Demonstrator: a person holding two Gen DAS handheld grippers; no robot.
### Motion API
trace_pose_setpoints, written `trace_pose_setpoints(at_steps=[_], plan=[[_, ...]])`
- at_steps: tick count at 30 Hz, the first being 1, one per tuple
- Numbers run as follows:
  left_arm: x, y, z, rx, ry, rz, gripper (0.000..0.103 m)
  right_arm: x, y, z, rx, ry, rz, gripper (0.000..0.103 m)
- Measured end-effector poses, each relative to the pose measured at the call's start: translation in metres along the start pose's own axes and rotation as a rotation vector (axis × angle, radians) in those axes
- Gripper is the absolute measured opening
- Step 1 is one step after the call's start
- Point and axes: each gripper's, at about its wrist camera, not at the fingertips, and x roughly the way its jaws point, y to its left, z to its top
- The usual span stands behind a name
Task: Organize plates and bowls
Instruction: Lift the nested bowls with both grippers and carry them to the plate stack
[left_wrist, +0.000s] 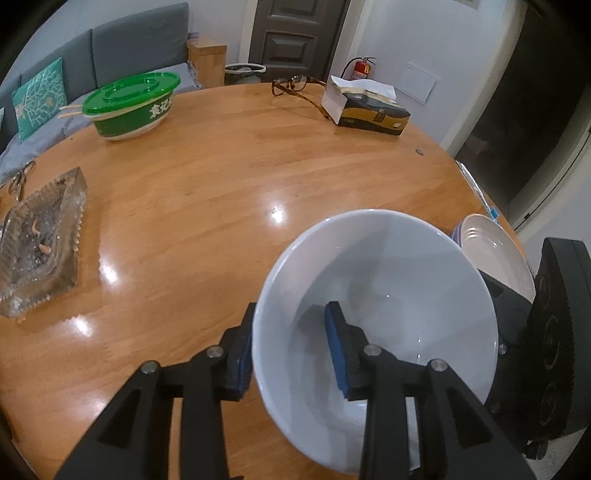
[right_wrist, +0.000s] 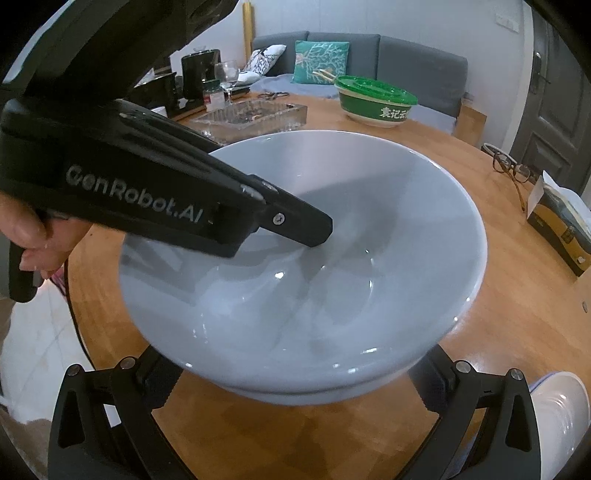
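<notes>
A large white bowl (left_wrist: 399, 291) is held above the round wooden table (left_wrist: 207, 192). My left gripper (left_wrist: 291, 350) is shut on the bowl's rim, one blue pad inside and one outside. In the right wrist view the same bowl (right_wrist: 332, 295) fills the middle, with the left gripper's finger (right_wrist: 291, 221) reaching into it. My right gripper (right_wrist: 295, 387) is open wide, its fingers either side of the bowl's underside; its fingertips are hidden by the bowl. A white plate (left_wrist: 495, 258) sits on a striped dish at the table's right edge; it also shows in the right wrist view (right_wrist: 557, 417).
A green lidded bowl (left_wrist: 129, 103) with chopsticks stands at the far left. A glass ashtray (left_wrist: 40, 240) is at the left edge. Glasses (left_wrist: 291, 86) and a tissue box (left_wrist: 365, 107) lie at the back. A sofa and door are behind the table.
</notes>
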Motion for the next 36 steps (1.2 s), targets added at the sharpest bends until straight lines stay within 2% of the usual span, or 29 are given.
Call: trace_pose_setpoints(at_steps=[9,12,21,36], plan=[[-0.002,-0.006,0.0,0.019,-0.017,0.034,0.031,0.0,-0.001,0.002,-0.012,-0.015,-0.003,0.101],[-0.009,-0.011,0.002,0.044,-0.033,0.045,0.034,-0.003,0.001,0.002,-0.017,-0.031,-0.015,0.101],[-0.034,-0.022,0.012,0.045,-0.087,0.041,0.035,-0.035,0.002,0.006,0.004,-0.14,-0.024,0.101],[-0.06,-0.065,0.024,0.091,-0.138,0.032,0.035,-0.084,-0.003,-0.003,-0.001,-0.196,-0.083,0.101]])
